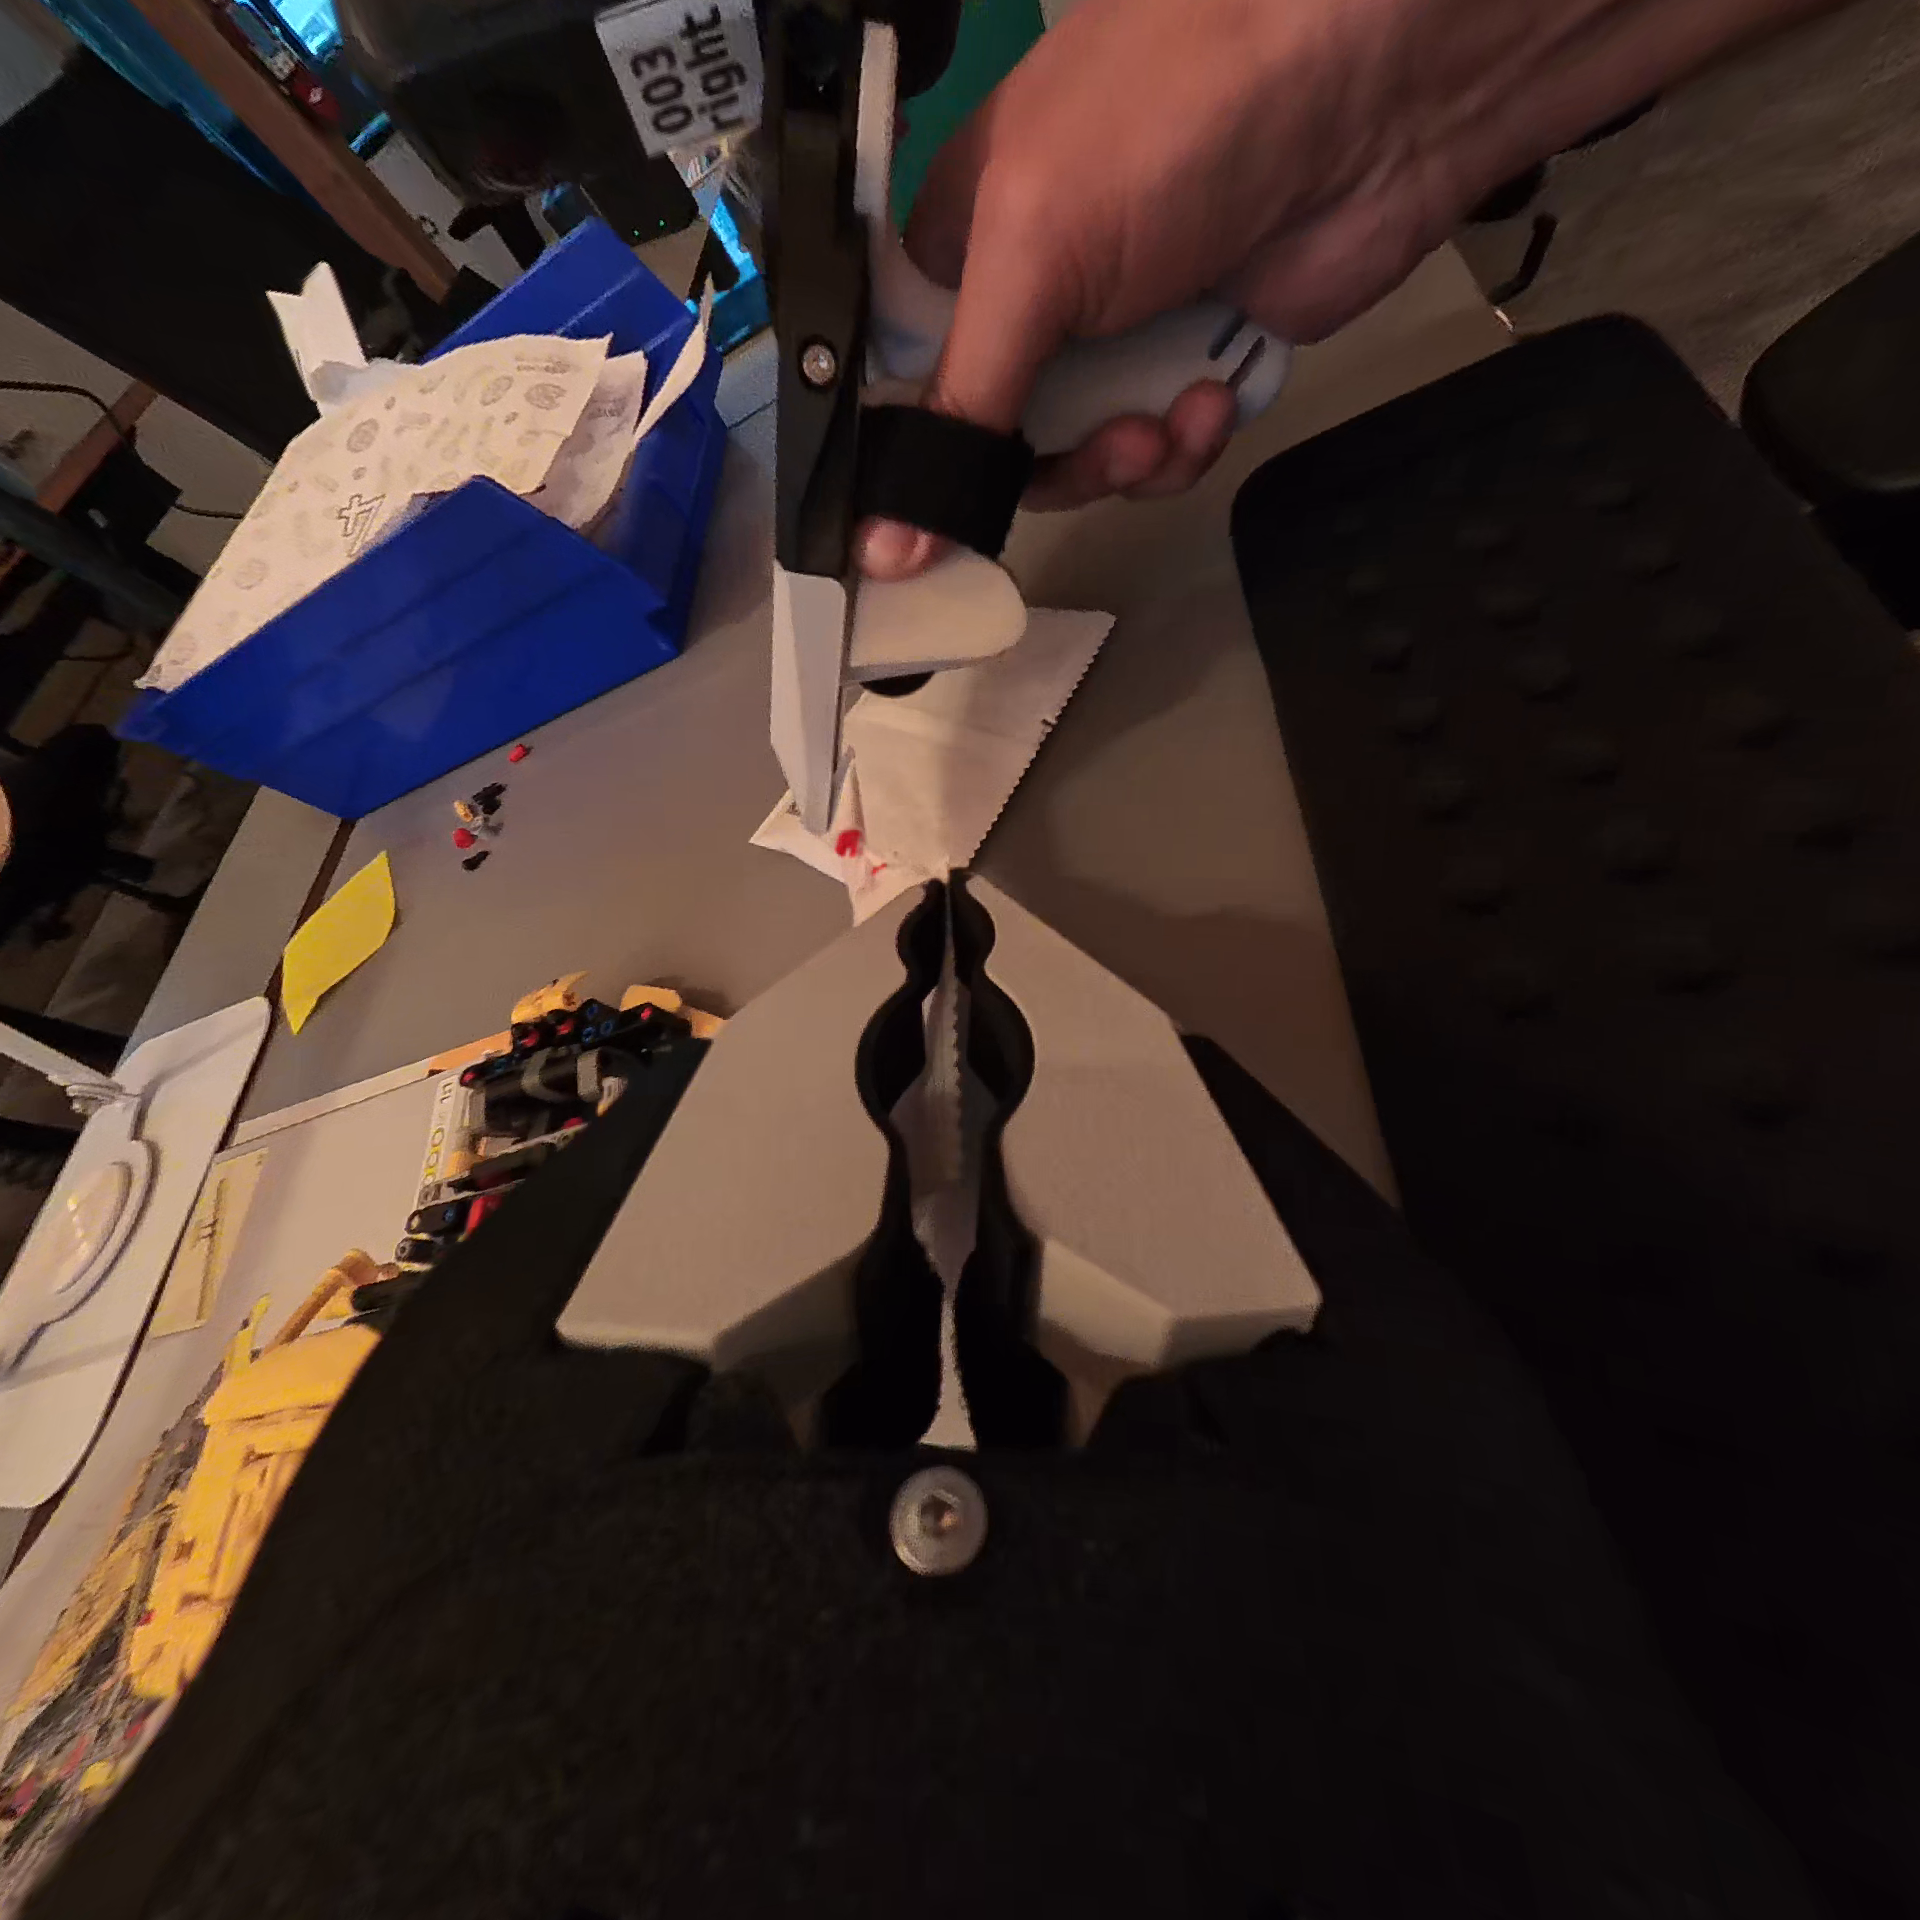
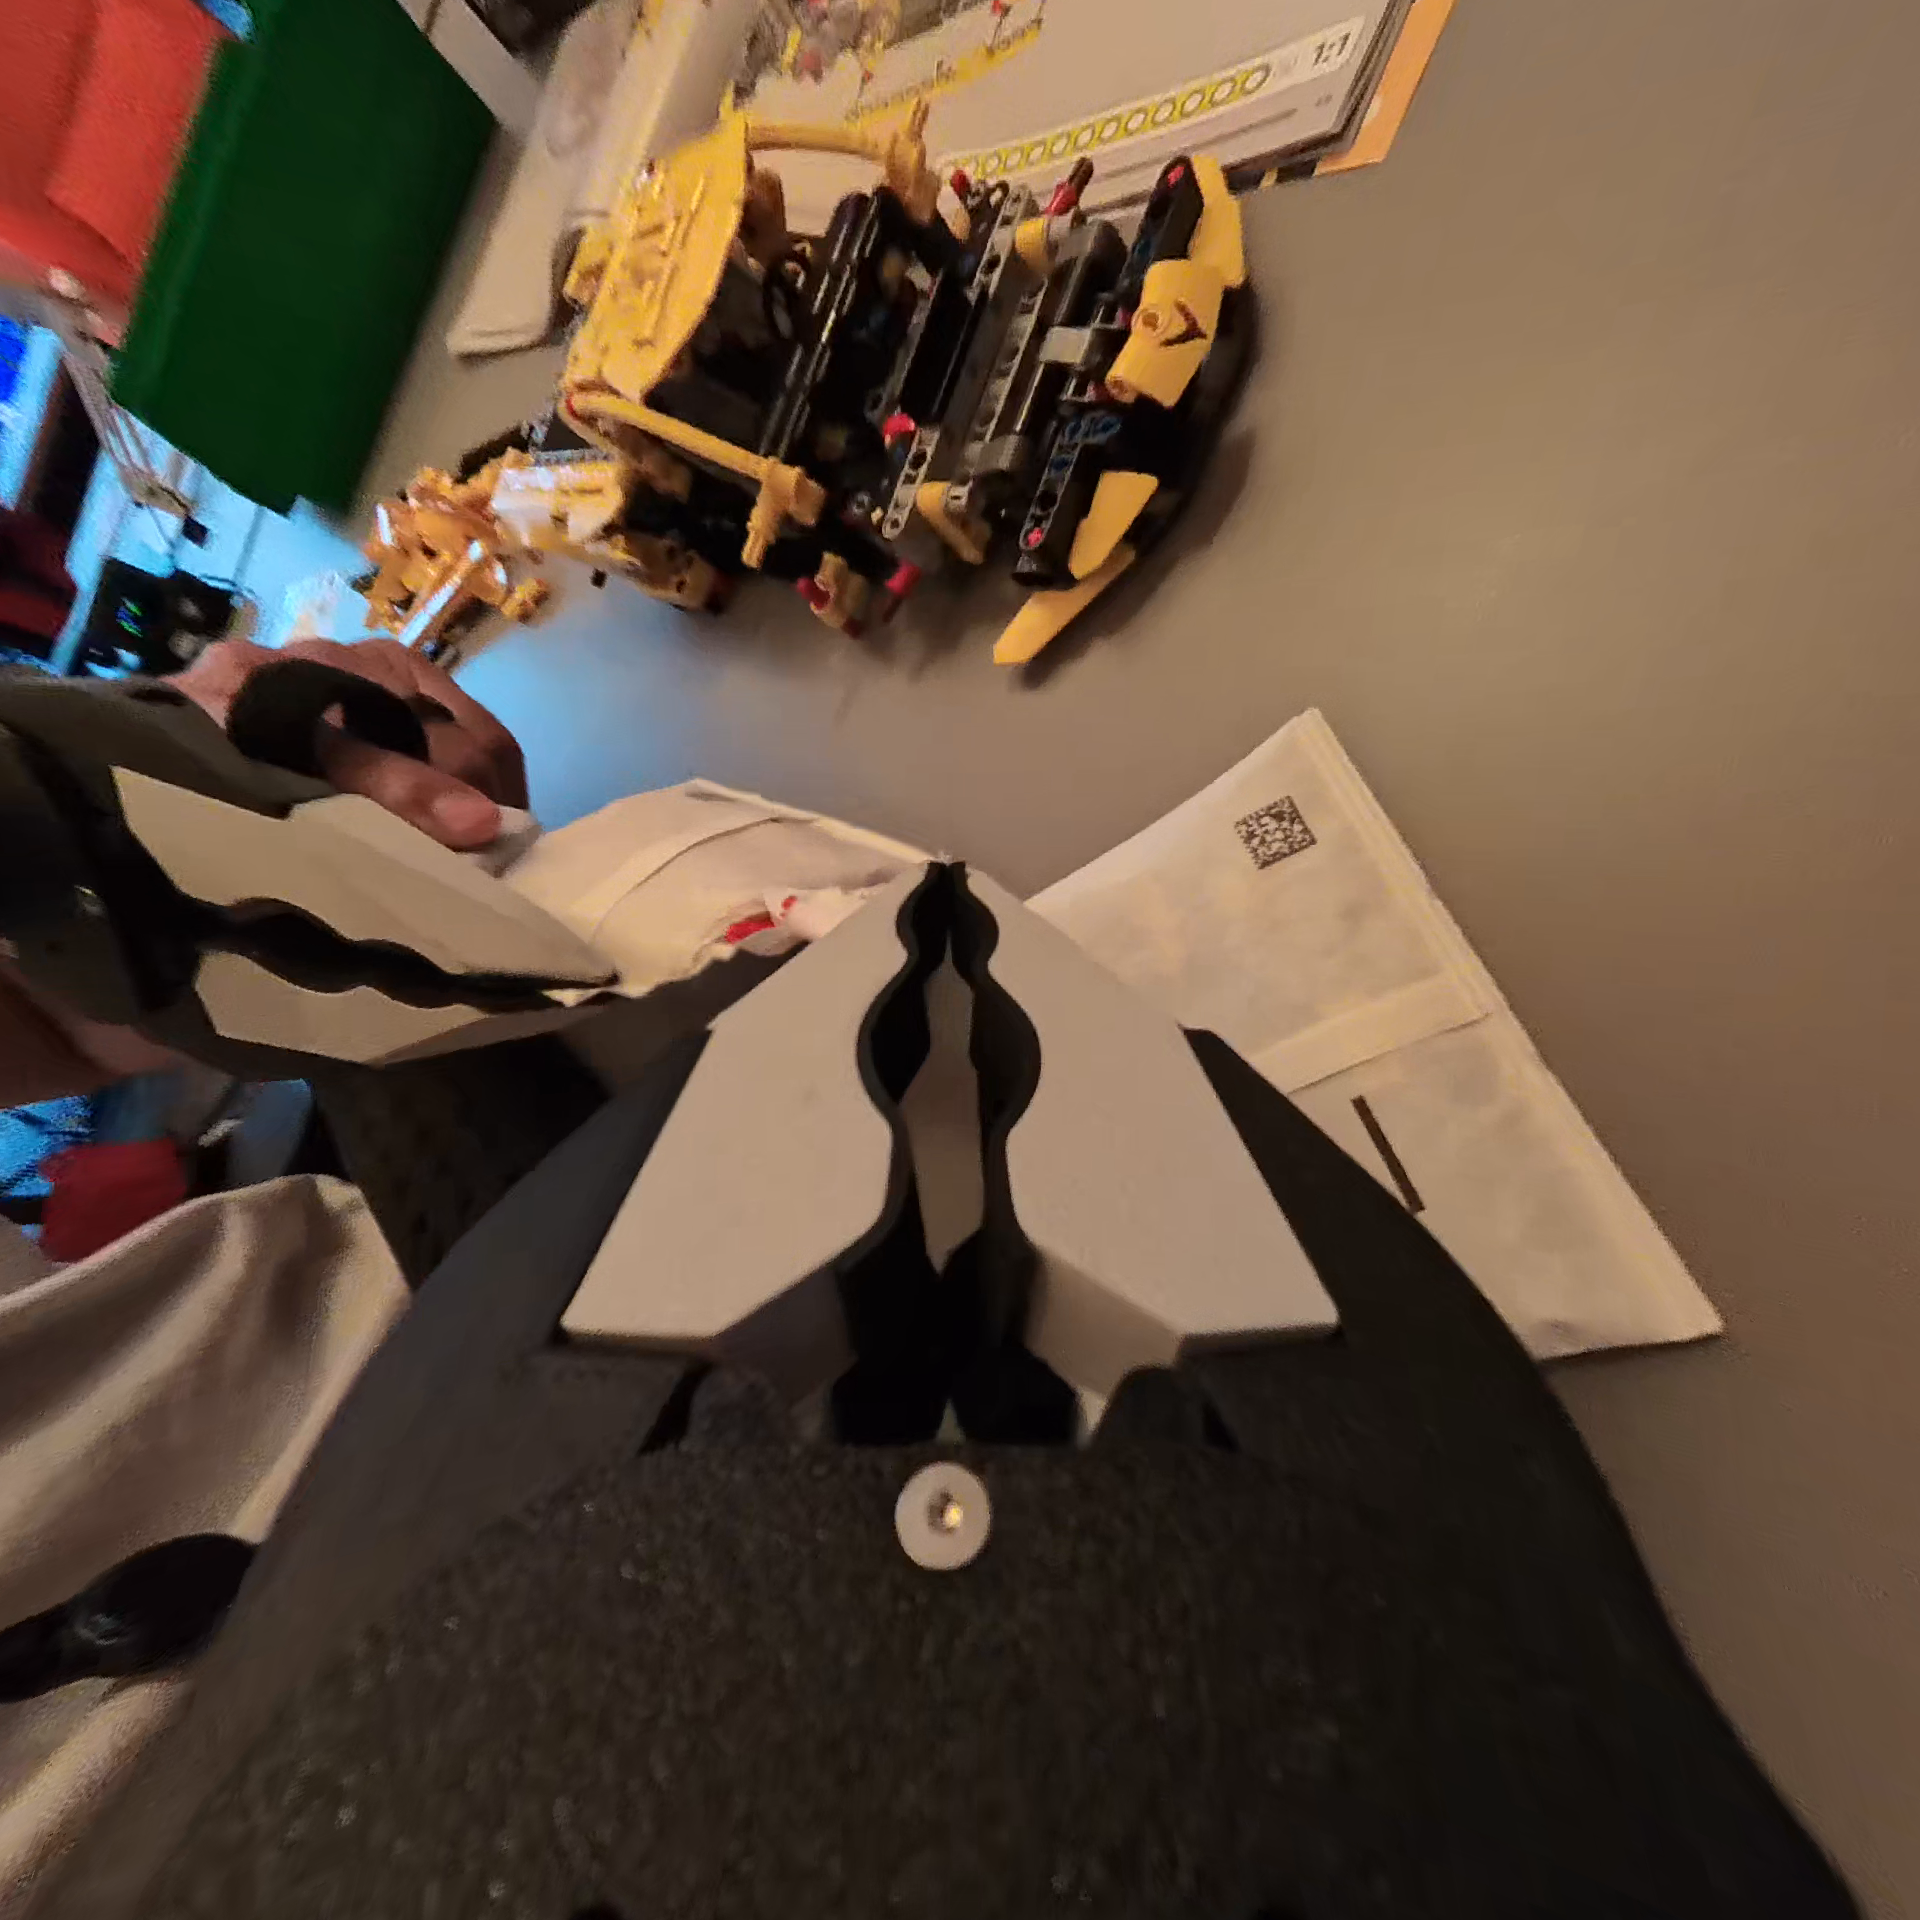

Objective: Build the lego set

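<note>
While the yellow model (image 2: 883, 384) stands half-built mid-table, both grippers, left (image 1: 951, 883) and right (image 2: 940, 871), pinch an unopened paper parts bag (image 1: 935, 790).

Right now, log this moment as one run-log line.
left hand-held gripper: shut on white paper bag | right hand-held gripper: shut on same bag | red pieces inside | yellow lego model: untouched on table

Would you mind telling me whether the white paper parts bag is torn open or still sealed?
Open: the paper parts bag gapes between the left gripper and right gripper, both clamped on it, red pieces showing inside.
</note>
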The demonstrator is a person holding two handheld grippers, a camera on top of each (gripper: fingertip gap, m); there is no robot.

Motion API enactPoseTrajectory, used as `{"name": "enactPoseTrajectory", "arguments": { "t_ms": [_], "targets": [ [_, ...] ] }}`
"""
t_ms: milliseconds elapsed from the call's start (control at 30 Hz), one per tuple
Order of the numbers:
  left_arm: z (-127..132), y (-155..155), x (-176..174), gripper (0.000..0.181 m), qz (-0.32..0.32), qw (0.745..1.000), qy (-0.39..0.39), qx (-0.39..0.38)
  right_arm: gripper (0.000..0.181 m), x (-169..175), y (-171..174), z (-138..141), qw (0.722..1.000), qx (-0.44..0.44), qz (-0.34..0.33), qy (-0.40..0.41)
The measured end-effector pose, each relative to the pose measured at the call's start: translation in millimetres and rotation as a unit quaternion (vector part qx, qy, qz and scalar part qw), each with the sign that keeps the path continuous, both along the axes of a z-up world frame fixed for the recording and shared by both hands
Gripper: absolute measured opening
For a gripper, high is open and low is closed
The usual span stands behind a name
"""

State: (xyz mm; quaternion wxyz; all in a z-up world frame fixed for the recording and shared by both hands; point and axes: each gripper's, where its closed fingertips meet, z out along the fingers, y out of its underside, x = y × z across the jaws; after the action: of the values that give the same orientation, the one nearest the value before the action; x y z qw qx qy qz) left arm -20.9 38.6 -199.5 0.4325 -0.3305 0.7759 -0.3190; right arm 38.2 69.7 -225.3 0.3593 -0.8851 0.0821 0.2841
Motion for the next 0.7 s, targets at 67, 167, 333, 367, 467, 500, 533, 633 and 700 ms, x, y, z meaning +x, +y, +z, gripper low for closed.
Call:
{"name": "enactPoseTrajectory", "arguments": {
  "t_ms": [67,167,333,367,467,500,533,633,700],
  "targets": [
    [-0.1,0.4,0.1,0.0,0.0,1.0,0.001,-0.004,0.0,3.1,1.0,-2.5,1.0,0.0,-0.003,0.02],
    [6.9,3.5,-0.8,0.0,0.002,0.999,-0.002,-0.042,0.0,6.7,0.4,-6.4,1.0,0.001,-0.007,0.02],
    [13.3,15.4,0.5,0.0,0.014,0.995,0.0,-0.097,0.0,38.9,-6.3,-12.4,0.999,-0.006,-0.042,-0.018],
    [13.7,18.9,1.5,0.0,0.019,0.994,0.002,-0.104,0.0,42.0,-6.8,-9.3,0.999,-0.001,-0.042,-0.007],
    [15.5,27.0,3.8,0.0,0.03,0.991,0.005,-0.127,0.0,50.3,-9.4,-3.2,0.999,0.011,-0.034,-0.006],
    [16.4,28.7,4.1,0.0,0.032,0.99,0.006,-0.134,0.0,49.9,-9.5,0.6,0.999,0.022,-0.028,-0.002],
    [17.2,29.7,4.3,0.0,0.034,0.99,0.006,-0.136,0.0,50.3,-8.9,5.7,0.999,0.038,-0.026,0.004],
    [19.3,31.4,5.8,0.0,0.038,0.988,0.007,-0.151,0.0,50.1,-7.1,26.5,0.992,0.094,-0.009,0.082],
    [21.2,30.6,5.9,0.0,0.034,0.984,0.008,-0.174,0.0,39.0,-9.7,59.7,0.968,0.179,0.043,0.173]
  ]
}}
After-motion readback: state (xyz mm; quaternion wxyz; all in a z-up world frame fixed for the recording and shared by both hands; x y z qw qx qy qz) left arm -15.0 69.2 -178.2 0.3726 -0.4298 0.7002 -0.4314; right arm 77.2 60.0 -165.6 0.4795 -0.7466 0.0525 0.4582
